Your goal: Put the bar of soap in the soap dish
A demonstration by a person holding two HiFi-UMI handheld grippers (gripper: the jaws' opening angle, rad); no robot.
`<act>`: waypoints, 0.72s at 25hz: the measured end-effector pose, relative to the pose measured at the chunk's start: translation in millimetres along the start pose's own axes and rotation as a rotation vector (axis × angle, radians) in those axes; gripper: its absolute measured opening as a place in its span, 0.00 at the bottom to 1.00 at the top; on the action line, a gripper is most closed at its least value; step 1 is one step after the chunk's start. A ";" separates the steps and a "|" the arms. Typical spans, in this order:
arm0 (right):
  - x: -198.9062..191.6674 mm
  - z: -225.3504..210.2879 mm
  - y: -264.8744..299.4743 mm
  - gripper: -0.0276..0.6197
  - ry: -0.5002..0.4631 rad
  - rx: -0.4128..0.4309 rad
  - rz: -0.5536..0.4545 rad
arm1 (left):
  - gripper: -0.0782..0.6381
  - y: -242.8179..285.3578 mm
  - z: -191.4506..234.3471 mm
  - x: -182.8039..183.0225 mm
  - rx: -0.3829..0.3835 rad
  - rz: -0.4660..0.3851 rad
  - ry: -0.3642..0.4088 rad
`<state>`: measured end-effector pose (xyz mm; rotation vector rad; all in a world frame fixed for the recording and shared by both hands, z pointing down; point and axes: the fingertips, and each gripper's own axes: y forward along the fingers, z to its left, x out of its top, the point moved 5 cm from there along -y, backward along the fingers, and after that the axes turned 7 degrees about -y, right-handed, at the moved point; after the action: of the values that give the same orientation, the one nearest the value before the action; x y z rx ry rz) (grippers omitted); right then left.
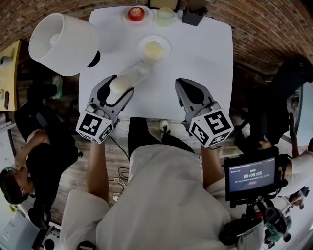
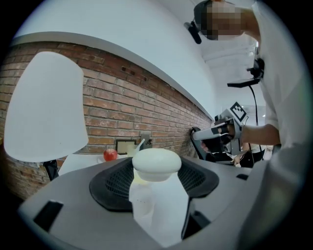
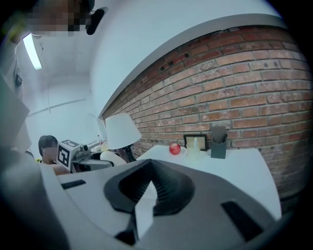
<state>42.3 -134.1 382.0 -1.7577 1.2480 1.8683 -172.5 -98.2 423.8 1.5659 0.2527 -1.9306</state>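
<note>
A white oval bar of soap (image 1: 121,84) sits between the jaws of my left gripper (image 1: 122,87), which is shut on it above the near left part of the white table (image 1: 205,58). In the left gripper view the soap (image 2: 156,163) fills the middle, held by the pale fingers (image 2: 146,205) of that gripper (image 2: 156,195). The round white soap dish (image 1: 154,49), yellowish inside, stands farther back near the table's middle. My right gripper (image 1: 185,87) hovers at the near right edge, shut and empty (image 3: 144,205).
A white lamp shade (image 1: 61,44) stands at the table's left edge. A red apple (image 1: 136,13) on a small plate, a pale cup (image 1: 165,16) and a dark pen holder (image 1: 193,17) line the back edge by the brick wall. People sit on both sides.
</note>
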 end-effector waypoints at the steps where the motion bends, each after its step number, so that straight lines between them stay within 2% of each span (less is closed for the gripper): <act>1: -1.2 0.7 -1.3 0.05 0.007 0.000 0.004 | 0.51 0.1 0.8 -2.1 0.001 0.012 0.006; 8: -10.2 12.2 -2.4 0.05 0.040 0.035 0.032 | 0.51 -9.0 2.4 -12.7 0.009 0.096 0.063; 18: -16.9 12.1 -4.5 0.05 0.067 0.036 0.068 | 0.51 0.5 8.2 -21.6 -0.010 0.154 0.086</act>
<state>41.2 -116.8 394.3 -1.7947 1.3735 1.8254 -176.8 -95.3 446.3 1.6151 0.1727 -1.7447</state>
